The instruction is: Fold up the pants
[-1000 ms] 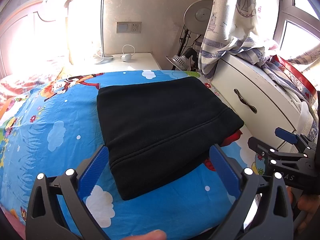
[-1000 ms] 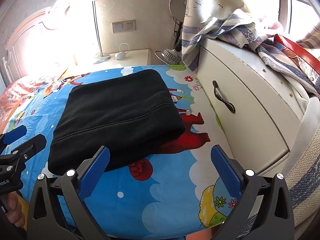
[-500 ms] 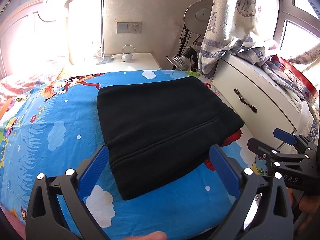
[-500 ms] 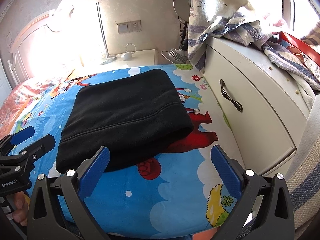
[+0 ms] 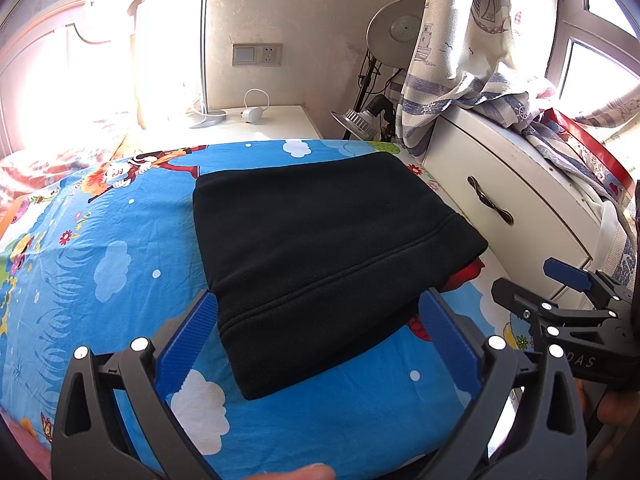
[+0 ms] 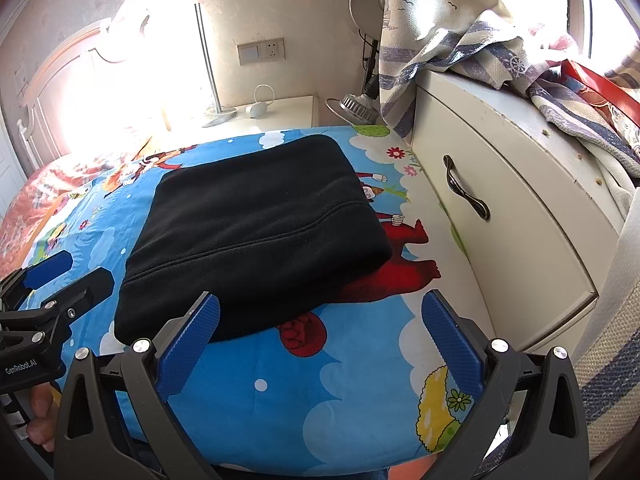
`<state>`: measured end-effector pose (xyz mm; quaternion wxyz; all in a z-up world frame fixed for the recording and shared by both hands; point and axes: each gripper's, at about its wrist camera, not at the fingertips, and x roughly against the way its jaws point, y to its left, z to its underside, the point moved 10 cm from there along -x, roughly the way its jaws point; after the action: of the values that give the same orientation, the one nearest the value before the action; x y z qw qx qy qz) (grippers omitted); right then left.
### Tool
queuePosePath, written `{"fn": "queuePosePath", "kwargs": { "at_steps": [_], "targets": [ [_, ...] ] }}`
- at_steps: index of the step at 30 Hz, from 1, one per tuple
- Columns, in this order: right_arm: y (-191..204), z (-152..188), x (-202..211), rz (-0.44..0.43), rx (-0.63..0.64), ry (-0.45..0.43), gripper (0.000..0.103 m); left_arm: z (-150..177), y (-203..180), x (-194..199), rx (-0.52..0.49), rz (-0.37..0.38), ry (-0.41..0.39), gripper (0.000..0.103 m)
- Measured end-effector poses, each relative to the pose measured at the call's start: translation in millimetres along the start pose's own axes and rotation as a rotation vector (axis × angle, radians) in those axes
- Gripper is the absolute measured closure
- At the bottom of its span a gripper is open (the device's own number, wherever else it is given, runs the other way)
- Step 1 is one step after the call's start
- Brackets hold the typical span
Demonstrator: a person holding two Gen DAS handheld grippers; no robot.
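Observation:
The black pants [image 5: 320,248] lie folded into a compact rectangle on the blue cartoon bedsheet [image 5: 100,264]; they also show in the right wrist view [image 6: 252,232]. My left gripper [image 5: 318,340] is open and empty, held just above the near edge of the pants. My right gripper [image 6: 320,340] is open and empty, near the pants' near right corner. Each gripper shows in the other's view: the right one [image 5: 568,300] at the right edge, the left one [image 6: 56,284] at the left edge.
A white cabinet with a dark handle [image 6: 468,192] stands tight against the bed's right side, with a striped curtain and cloths [image 6: 480,52] piled on it. A white nightstand [image 5: 248,120] and a lamp [image 5: 392,32] are at the far end.
The right gripper has pulled back and shifted left a little, so the pants sit more central in its view. The left gripper and the pants have hardly moved.

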<state>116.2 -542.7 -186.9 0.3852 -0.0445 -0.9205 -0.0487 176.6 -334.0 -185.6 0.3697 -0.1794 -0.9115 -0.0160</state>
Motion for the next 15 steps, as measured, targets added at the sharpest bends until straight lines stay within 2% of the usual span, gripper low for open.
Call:
{"fn": "queuePosePath", "kwargs": {
  "at_steps": [15],
  "targets": [
    [0.6,0.7,-0.4,-0.001,0.0,0.001,0.005,1.5,-2.6,-0.6,0.0,0.01,0.001,0.002]
  ]
}}
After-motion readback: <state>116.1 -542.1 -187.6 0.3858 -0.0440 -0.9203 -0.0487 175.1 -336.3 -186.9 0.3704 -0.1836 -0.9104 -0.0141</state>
